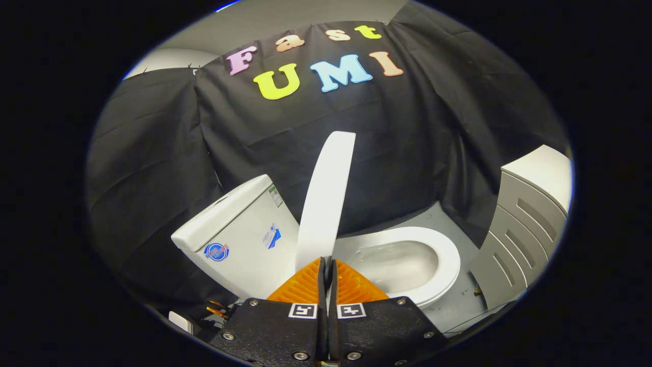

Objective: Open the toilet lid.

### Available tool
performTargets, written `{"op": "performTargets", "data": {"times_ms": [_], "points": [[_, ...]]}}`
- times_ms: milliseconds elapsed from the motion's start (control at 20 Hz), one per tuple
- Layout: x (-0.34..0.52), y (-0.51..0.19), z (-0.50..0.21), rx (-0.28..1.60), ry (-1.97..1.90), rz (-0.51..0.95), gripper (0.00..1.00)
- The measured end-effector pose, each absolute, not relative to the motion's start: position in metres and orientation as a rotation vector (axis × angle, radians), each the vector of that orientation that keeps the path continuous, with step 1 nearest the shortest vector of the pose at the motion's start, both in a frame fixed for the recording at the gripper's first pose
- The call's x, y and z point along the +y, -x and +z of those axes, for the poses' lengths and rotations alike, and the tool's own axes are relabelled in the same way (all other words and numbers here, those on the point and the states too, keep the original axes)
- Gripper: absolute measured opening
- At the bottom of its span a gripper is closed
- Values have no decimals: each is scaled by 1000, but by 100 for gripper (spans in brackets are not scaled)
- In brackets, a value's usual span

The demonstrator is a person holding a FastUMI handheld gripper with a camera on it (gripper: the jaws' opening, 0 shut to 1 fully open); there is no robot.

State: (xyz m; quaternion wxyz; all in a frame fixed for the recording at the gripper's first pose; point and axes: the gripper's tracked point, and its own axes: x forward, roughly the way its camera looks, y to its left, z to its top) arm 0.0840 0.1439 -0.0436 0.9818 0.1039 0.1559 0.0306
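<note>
Gripper (327,265): nearest item, two ribbed fingers (305,283) drawn close with only a thin slot between them, pinching the lower edge of the toilet lid (326,199); each finger mount carries a small square black-and-white marker. Toilet lid: white, smooth, glossy, long oval seen almost edge-on as a narrow curved band; raised well clear of the seat, standing near upright and leaning slightly toward the tank side, its rounded top rising against the black cloth wall (407,137). Its bottom edge sits between the fingertips, just ahead of the mounts. Toilet seat (448,265): white ring, lying flat on the bowl, to the right of the lid and beyond the right finger. Bowl (402,262): white interior exposed, glossy, with soft reflections. Tank (239,234): white, box-shaped with a flat lid, to the left of the raised lid and touching or very near it at the base; bears a round blue sticker on the front, plus a blue one and a small green-edged one on the side. Cabinet (530,224): pale grey-white, slatted front, standing at the right of the toilet, apart from the seat. Floor (453,311): grey, visible between seat and cabinet, with a few small specks.
</note>
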Motion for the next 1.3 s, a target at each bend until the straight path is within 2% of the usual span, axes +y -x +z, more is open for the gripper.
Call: {"op": "performTargets", "data": {"times_ms": [700,1300], "points": [[215,-91,-24,215,-48,154,0],[267,-98,-18,92,123,167,0]]}}
